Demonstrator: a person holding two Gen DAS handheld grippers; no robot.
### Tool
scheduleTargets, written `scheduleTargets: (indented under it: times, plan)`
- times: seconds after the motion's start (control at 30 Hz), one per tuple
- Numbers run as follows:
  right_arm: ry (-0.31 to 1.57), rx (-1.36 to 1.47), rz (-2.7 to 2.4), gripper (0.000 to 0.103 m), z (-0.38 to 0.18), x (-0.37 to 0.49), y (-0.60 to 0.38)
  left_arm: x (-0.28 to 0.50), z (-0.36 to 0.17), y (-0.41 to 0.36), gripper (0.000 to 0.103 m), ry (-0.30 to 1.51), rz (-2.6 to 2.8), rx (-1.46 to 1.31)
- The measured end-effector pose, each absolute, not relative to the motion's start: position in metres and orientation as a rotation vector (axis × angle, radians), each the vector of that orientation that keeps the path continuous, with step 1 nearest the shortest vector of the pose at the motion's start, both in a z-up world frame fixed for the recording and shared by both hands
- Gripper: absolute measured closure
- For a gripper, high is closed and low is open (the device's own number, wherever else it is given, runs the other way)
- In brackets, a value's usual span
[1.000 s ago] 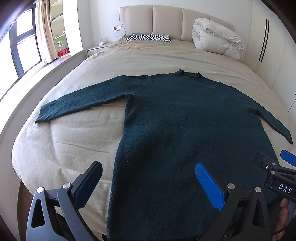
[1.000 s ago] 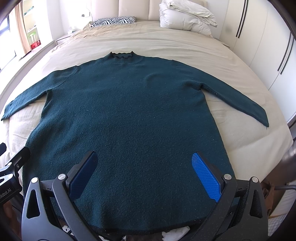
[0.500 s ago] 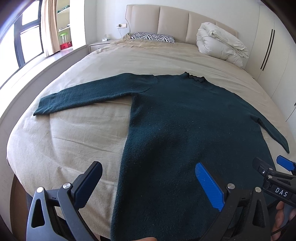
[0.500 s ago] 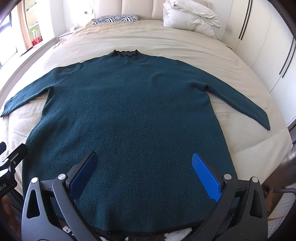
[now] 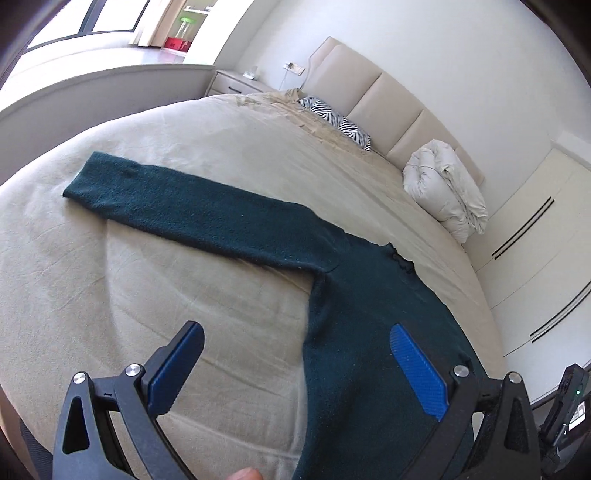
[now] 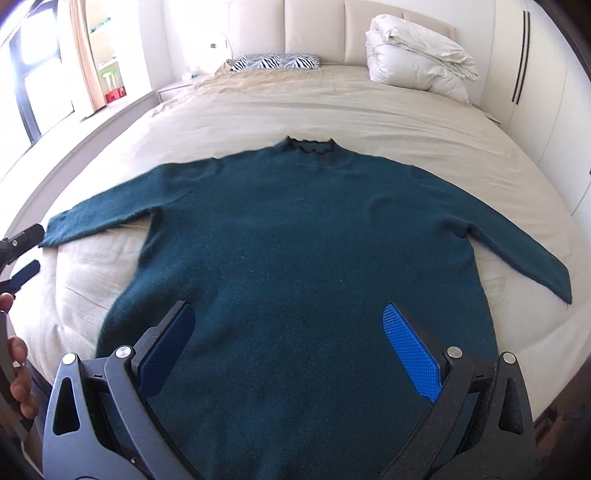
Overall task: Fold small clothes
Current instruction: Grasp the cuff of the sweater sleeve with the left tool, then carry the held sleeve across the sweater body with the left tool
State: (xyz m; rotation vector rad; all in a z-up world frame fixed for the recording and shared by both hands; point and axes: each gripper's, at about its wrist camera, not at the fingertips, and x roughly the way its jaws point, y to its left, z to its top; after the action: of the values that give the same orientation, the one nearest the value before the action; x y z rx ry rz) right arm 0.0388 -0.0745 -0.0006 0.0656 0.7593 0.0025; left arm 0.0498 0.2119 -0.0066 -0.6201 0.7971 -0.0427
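A dark teal sweater (image 6: 303, 236) lies flat and face up on the beige bed (image 6: 332, 107), both sleeves spread out, collar toward the headboard. In the left wrist view its left sleeve (image 5: 192, 210) runs across the sheet and the body (image 5: 369, 332) fills the lower right. My left gripper (image 5: 295, 354) is open and empty, above the bed next to the sweater's left side seam. My right gripper (image 6: 288, 332) is open and empty, above the sweater's lower body. The left gripper also shows at the left edge of the right wrist view (image 6: 20, 254).
A folded white duvet (image 6: 417, 62) and a zebra pillow (image 6: 275, 61) lie by the padded headboard (image 6: 343, 26). A low grey ledge (image 5: 92, 88) runs along the bed's left side under the window. White wardrobes (image 5: 535, 258) stand on the right.
My left gripper has swung left and tilted, moving forward beside the sweater's left side; its left sleeve is now centred. My right gripper has moved slightly forward over the sweater. Both stay open.
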Motion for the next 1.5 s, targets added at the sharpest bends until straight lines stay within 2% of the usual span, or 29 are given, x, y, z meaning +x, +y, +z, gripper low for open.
scheduleTargets:
  times: [0.07, 0.33, 0.57, 0.73, 0.77, 0.8, 0.83, 0.9, 0.93, 1.0, 1.2, 1.3, 1.37, 1.5]
  plan:
    - [0.715, 0.042, 0.056, 0.000, 0.010, 0.050, -0.058, 0.053, -0.021, 0.243, 0.000, 0.794, -0.052, -0.783]
    - [0.650, 0.046, 0.240, 0.000, 0.030, 0.083, 0.009, 0.060, -0.074, 0.361, 0.000, 0.529, 0.052, -1.241]
    - [0.677, 0.055, 0.260, 0.000, 0.020, 0.086, 0.034, 0.087, -0.111, 0.406, 0.001, 0.417, 0.158, -1.443]
    - [0.700, 0.129, 0.246, 0.000, 0.009, 0.091, 0.016, 0.103, -0.119, 0.420, 0.010, 0.383, 0.211, -1.491]
    - [0.701, 0.137, 0.244, 0.000, 0.008, 0.091, 0.015, 0.104, -0.124, 0.421, 0.018, 0.383, 0.225, -1.503]
    - [0.703, 0.146, 0.242, 0.000, 0.007, 0.092, 0.013, 0.107, -0.127, 0.424, 0.032, 0.383, 0.238, -1.518]
    - [0.705, 0.153, 0.240, 0.000, 0.006, 0.092, 0.010, 0.110, -0.132, 0.427, 0.041, 0.386, 0.242, -1.536]
    - [0.703, 0.164, 0.236, 0.000, 0.005, 0.091, 0.005, 0.121, -0.142, 0.429, 0.078, 0.419, 0.250, -1.555]
    - [0.700, 0.168, 0.232, 0.000, 0.005, 0.090, 0.002, 0.125, -0.143, 0.428, 0.083, 0.437, 0.262, -1.546]
    - [0.694, 0.178, 0.219, 0.000, 0.004, 0.089, -0.008, 0.132, -0.134, 0.425, 0.095, 0.465, 0.270, -1.476]
    - [0.709, 0.288, 0.144, 0.005, -0.005, 0.092, -0.061, 0.190, -0.050, 0.350, 0.095, 0.566, 0.174, -1.036]
    - [0.707, 0.360, 0.095, 0.006, -0.010, 0.094, -0.098, 0.228, -0.003, 0.261, 0.095, 0.621, 0.065, -0.726]
    - [0.701, 0.409, 0.061, 0.006, -0.013, 0.095, -0.124, 0.245, 0.015, 0.175, 0.094, 0.658, -0.009, -0.441]
    - [0.708, 0.534, 0.027, 0.008, -0.023, 0.102, -0.179, 0.246, -0.021, 0.015, 0.094, 0.716, -0.079, 0.102]
